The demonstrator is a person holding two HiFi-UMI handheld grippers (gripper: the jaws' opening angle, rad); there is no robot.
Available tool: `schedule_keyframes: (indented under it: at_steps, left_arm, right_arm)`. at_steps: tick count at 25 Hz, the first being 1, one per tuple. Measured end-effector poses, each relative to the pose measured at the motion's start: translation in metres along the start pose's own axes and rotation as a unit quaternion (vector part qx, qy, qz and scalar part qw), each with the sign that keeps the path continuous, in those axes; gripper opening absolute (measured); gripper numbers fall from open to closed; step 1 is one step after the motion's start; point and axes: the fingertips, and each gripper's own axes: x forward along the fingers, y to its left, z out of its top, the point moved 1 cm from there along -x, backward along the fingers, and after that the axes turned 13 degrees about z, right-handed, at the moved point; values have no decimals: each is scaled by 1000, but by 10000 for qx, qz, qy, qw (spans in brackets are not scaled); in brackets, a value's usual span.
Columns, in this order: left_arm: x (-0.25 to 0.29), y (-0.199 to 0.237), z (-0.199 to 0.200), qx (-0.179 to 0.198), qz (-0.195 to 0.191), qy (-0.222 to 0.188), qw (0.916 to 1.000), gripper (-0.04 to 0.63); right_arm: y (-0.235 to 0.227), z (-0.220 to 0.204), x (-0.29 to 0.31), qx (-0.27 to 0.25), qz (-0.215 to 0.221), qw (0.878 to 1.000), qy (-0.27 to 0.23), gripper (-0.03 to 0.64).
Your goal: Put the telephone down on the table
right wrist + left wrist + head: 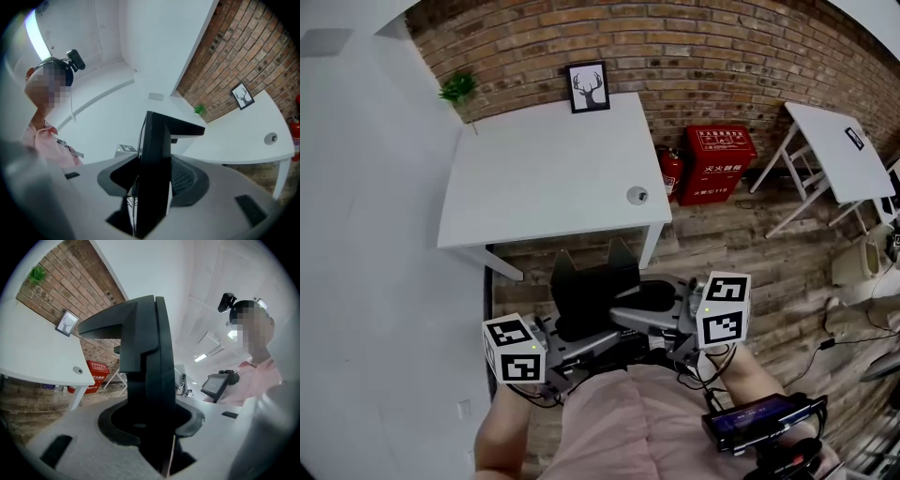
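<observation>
The black telephone (592,289) hangs in the air in front of the person, short of the white table (534,178). My left gripper (577,336) grips it from the left and my right gripper (654,317) from the right. In the left gripper view the telephone (146,357) stands upright between the jaws of the left gripper (151,425), which are shut on it. The right gripper view shows the telephone (157,150) edge-on, pinched the same way by the right gripper (149,187). Beyond it lies the table (253,131).
On the table stand a framed deer picture (588,86) and a small green plant (457,89); a cable hole (637,195) is near its front right corner. Red fire-extinguisher boxes (713,163) sit by the brick wall. A white folding table (837,150) stands at the right.
</observation>
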Motion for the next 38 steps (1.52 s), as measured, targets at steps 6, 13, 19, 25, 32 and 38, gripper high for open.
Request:
schedule_keyframes:
  at_steps: [6, 13, 19, 25, 32, 38]
  left_arm:
    - [-2, 18, 8, -114, 5, 18, 9999, 167]
    - [9, 46, 25, -338, -7, 69, 9994, 167]
    - [26, 86, 47, -435, -18, 103, 9990, 167]
    - [45, 132, 79, -565, 36, 132, 9983, 167]
    - [63, 182, 123, -741, 120, 152, 9971, 167]
    - [79, 216, 164, -688, 279, 62, 9972, 167]
  right_arm:
    - [-18, 3, 11, 83, -19, 10000, 25, 196]
    - [-52, 16, 14, 257, -42, 9997, 32, 196]
    - [-99, 34, 16, 370, -39, 9993, 35, 196]
    - [-152, 60, 21, 521, 8, 9986, 44, 195]
    - [-212, 97, 30, 703, 80, 9974, 100, 195]
    - [-253, 135, 34, 638, 240, 9976, 125, 195]
